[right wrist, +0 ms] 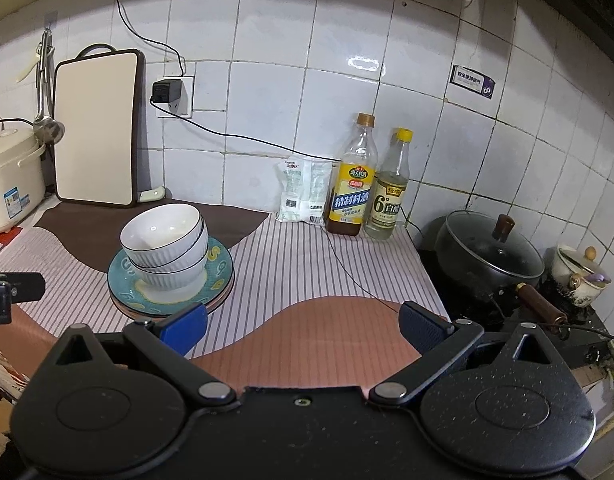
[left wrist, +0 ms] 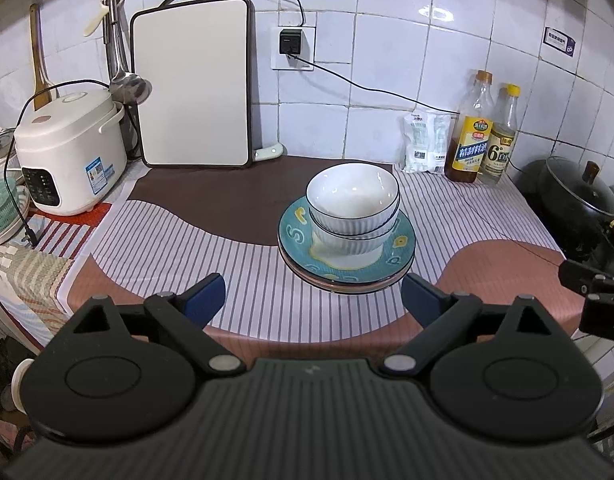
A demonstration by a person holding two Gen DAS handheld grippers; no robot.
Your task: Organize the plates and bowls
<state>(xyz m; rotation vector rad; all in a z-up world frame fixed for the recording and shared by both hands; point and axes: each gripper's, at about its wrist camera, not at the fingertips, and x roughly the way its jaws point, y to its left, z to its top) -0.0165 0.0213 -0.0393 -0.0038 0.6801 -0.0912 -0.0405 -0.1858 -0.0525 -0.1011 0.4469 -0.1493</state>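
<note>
White-tiled kitchen wall behind, bench (left wrist: 243, 280) under a striped brown-and-pink cloth. Task looks about finished: two ribbed white bowls (left wrist: 353, 194) nested, sitting on a teal patterned plate (left wrist: 299, 236) with at least one pinkish plate under it, one neat stack well in front of the cutting board (left wrist: 193, 84). No loose dishes seen elsewhere. Left gripper (left wrist: 313, 294) hangs just before the stack, jaws wide, empty. Right gripper (right wrist: 303, 322) sits right of the stack, jaws wide, empty.

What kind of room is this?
Most likely a home kitchen: a white rice cooker on the counter, a lidded black pot on the stove, and two cooking-sauce bottles against the white-tiled wall.
</note>
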